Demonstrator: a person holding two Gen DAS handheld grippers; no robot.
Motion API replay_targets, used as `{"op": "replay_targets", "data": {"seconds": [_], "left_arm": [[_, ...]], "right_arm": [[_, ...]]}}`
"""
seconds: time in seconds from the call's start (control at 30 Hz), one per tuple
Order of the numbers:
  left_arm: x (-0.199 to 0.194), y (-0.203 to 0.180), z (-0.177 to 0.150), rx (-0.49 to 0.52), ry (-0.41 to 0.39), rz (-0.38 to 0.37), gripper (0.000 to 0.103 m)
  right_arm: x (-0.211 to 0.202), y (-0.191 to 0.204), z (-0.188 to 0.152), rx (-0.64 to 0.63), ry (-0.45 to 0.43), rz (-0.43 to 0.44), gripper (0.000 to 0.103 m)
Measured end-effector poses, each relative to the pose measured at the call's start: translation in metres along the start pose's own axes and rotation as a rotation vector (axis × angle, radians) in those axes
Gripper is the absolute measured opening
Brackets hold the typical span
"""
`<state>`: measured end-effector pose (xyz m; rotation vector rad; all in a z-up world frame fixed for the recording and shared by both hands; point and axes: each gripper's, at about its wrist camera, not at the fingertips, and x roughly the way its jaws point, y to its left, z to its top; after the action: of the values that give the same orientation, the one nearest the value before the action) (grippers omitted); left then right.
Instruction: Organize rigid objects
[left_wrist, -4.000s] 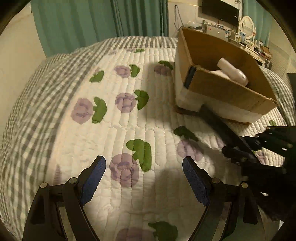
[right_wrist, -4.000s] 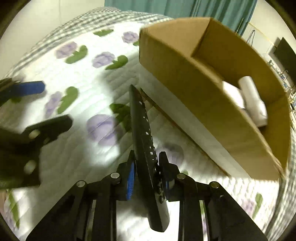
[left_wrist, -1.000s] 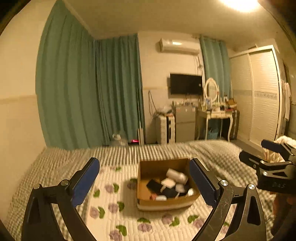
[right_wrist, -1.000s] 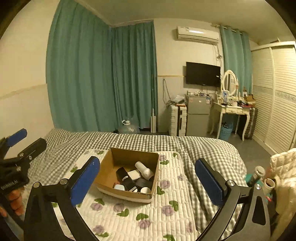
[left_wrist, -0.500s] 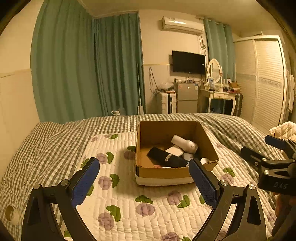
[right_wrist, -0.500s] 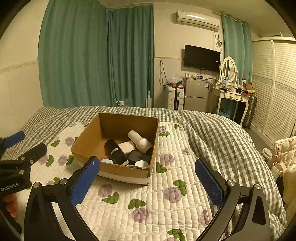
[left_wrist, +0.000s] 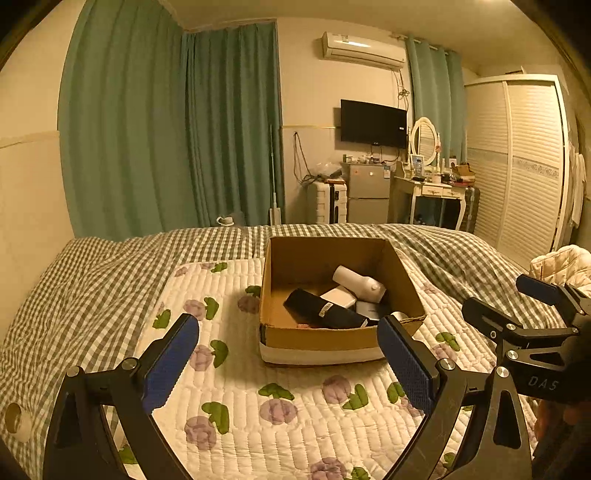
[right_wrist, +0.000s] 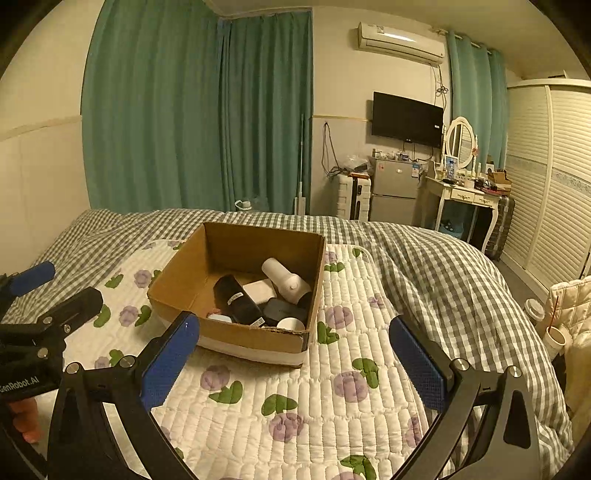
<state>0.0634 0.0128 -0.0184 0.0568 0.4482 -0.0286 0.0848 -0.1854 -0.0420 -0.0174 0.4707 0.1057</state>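
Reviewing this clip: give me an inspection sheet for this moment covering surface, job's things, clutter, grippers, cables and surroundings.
Surface: floral quilted pad lying on a checked bed cover.
Job's things: cardboard box on the pad, holding a white bottle, a black remote, a white block and other small items.
Clutter: paper cups at the bed's right edge.
Grippers: left gripper open, empty; right gripper open, empty; both short of the box.
Cables: wires hanging on the far wall.
Surroundings: green curtains, wall television, air conditioner, small fridge, dressing table, wardrobe.
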Motion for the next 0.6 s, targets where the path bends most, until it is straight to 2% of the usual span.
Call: {"op": "replay_targets", "data": {"seconds": [0.17,0.6], "left_arm": [[0.0024,-0.0008,-0.0011,0.007,0.012,-0.013,0.099],[0.0024,-0.0005,-0.0016,0.018,0.015,0.009,0.099]], "right_arm": [[-0.0006,-0.0027,0.0010,0.010,-0.004,-0.011,0.103],[0.0040,-0.0084,0.0001,0.025,0.009,-0.028,0.103]]}}
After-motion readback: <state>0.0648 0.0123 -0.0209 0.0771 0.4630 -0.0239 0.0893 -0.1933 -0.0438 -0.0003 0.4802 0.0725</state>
